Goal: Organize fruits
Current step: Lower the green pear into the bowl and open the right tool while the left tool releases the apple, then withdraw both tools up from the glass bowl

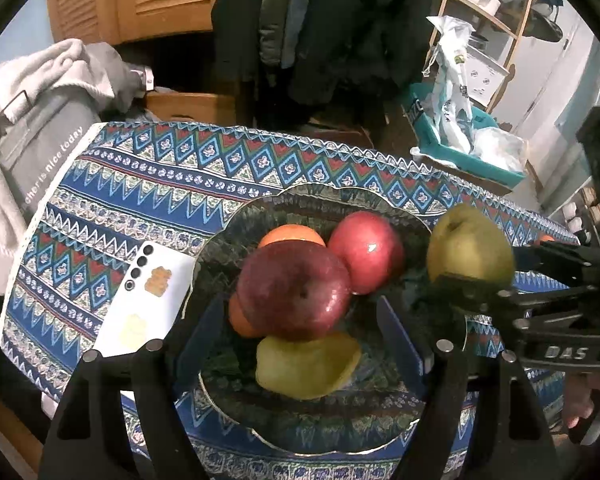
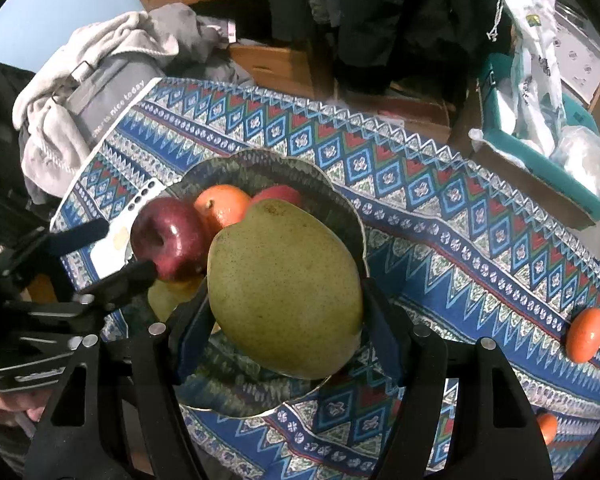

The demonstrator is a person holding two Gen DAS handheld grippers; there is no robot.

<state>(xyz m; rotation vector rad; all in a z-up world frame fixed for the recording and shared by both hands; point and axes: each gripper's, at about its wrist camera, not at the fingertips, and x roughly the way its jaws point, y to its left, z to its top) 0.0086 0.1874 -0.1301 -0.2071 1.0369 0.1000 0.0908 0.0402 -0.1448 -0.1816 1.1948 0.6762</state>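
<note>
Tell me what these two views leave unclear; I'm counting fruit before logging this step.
- Second orange, left wrist view: mostly hidden behind the dark red apple.
- Green pear in the bowl, right wrist view: mostly covered by the left gripper and the held pear.
- Small orange, right wrist view: cut off by the lens edge.
- Held pear, left wrist view: motion-blurred in the right gripper.

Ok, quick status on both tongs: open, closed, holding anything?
Left tongs: open, empty, straddling the dark red apple in the plate.
Right tongs: shut on the green pear, above the plate.
</note>
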